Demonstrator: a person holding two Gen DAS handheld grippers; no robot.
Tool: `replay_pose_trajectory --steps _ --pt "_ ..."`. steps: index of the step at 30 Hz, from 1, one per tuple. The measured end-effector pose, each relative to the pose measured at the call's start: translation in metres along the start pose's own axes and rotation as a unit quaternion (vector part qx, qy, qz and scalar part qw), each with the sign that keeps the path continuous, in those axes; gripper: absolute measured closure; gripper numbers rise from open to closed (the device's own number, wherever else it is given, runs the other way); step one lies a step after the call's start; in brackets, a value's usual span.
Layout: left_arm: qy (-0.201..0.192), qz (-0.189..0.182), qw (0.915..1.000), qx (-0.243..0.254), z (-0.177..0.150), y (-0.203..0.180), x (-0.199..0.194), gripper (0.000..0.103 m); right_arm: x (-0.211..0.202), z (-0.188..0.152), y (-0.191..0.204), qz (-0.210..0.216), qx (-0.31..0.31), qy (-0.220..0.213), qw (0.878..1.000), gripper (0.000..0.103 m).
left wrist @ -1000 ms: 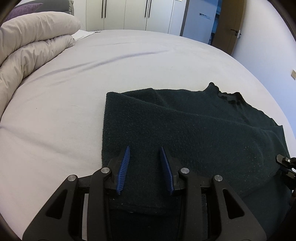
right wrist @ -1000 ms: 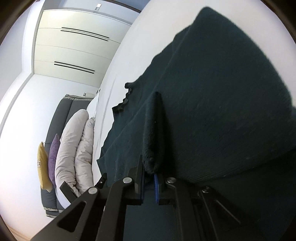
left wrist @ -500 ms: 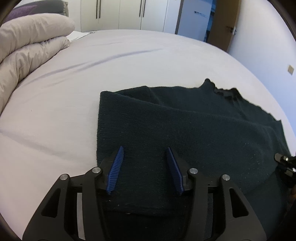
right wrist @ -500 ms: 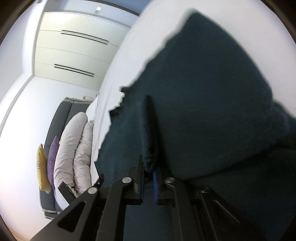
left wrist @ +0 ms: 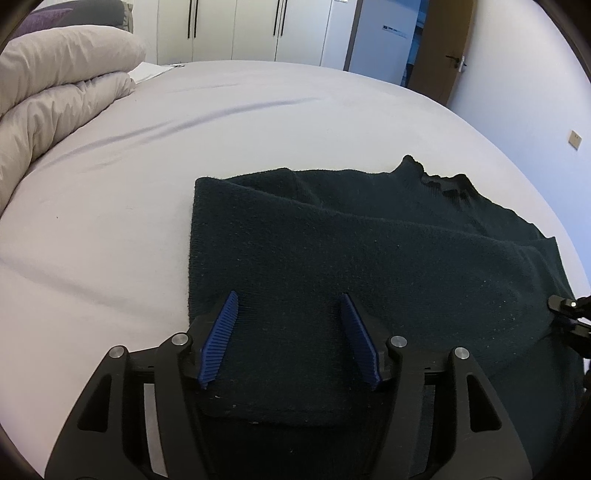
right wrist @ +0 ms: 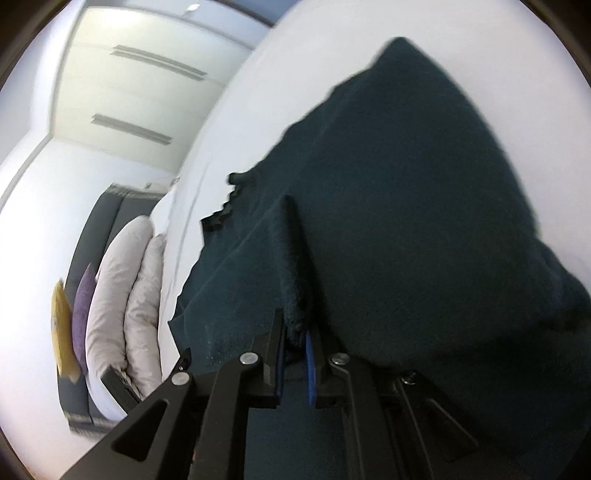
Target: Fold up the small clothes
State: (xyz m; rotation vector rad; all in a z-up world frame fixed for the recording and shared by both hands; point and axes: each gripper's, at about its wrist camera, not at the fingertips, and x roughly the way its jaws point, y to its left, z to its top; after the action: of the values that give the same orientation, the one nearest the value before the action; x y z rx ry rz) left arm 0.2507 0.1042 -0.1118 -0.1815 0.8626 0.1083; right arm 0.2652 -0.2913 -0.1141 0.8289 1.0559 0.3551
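We work with one garment, a dark green knit sweater (left wrist: pixel 369 266), which lies on the white bed sheet (left wrist: pixel 110 221) toward the near right part of the bed. In the left wrist view it is partly folded: one layer lies across the body, forming a straight vertical edge on the left and a diagonal ridge running toward the right. The scalloped neckline (left wrist: pixel 439 181) sits at the far right edge of the garment.

Our left gripper (left wrist: pixel 290 332) hovers over the near portion of the sweater. Its jaws are spread wide apart, and the blue ribbed pads (left wrist: pixel 219 339) hold nothing between them; dark fabric shows in the gap beneath.

Our right gripper (right wrist: pixel 295 354) is clamped on a pinched fold of the sweater (right wrist: pixel 406 221). In the right wrist view the jaws stand almost together, with a ridge of knit fabric rising from between them and the rest of the cloth draping away to both sides. A small part of this gripper's black frame also shows at the right edge of the left wrist view.

A rolled beige duvet (left wrist: pixel 55 96) rests at the far left of the bed. Beyond it, in the right wrist view, a purple cushion (right wrist: pixel 83 314) and a yellow cushion (right wrist: pixel 61 332) lean against a dark headboard (right wrist: pixel 99 229). White wardrobe doors (left wrist: pixel 236 29) line the far wall.
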Motion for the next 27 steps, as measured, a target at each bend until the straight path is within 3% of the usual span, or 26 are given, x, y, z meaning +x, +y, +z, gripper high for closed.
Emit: replay_pose_trajectory --steps 3,4,6,8,10,12,16,18,19,20,25,27 --pt "0.002 -0.003 1.0000 -0.006 0.001 0.002 0.002 0.044 -0.027 -0.005 0.009 -0.072 -0.009 -0.068 0.995 0.077" --pt "0.002 -0.002 1.0000 -0.006 0.001 0.002 0.003 0.044 -0.035 -0.006 0.013 -0.080 -0.012 -0.085 0.993 0.066" --pt "0.001 0.001 1.0000 -0.003 0.001 0.000 0.003 0.043 -0.041 -0.008 0.034 -0.052 -0.047 -0.097 0.993 0.065" --pt "-0.001 0.006 1.0000 0.000 0.000 -0.001 0.004 0.043 -0.032 -0.011 0.057 -0.017 -0.085 -0.072 0.994 0.065" --pt "-0.001 0.009 1.0000 0.003 0.000 -0.003 0.004 0.042 -0.002 -0.015 0.083 0.055 -0.113 -0.017 0.992 0.065" --pt "-0.002 0.008 1.0000 0.003 0.000 -0.002 0.004 0.042 0.028 -0.018 0.098 0.096 -0.123 0.023 0.987 0.065" --pt "-0.006 -0.010 0.9999 -0.011 -0.001 0.005 0.004 0.042 0.086 -0.020 0.104 0.105 -0.122 0.079 0.984 0.065" --pt "-0.008 -0.022 0.9995 -0.021 -0.002 0.010 0.004 0.042 0.105 -0.012 0.085 0.093 -0.094 0.081 0.988 0.081" --pt "-0.009 -0.027 0.9993 -0.025 -0.002 0.012 0.004 0.042 0.105 -0.009 0.075 0.097 -0.079 0.074 0.989 0.097" --pt "-0.010 -0.030 0.9991 -0.027 -0.002 0.014 0.004 0.042 0.103 -0.009 0.068 0.102 -0.066 0.067 0.990 0.102" --pt "-0.015 -0.055 0.9972 -0.048 -0.002 0.023 0.005 0.042 0.056 0.013 0.013 0.116 0.003 -0.028 0.993 0.103" --pt "-0.018 -0.070 0.9955 -0.061 -0.003 0.029 0.005 0.043 0.036 0.021 -0.007 0.104 0.031 -0.070 0.992 0.103"
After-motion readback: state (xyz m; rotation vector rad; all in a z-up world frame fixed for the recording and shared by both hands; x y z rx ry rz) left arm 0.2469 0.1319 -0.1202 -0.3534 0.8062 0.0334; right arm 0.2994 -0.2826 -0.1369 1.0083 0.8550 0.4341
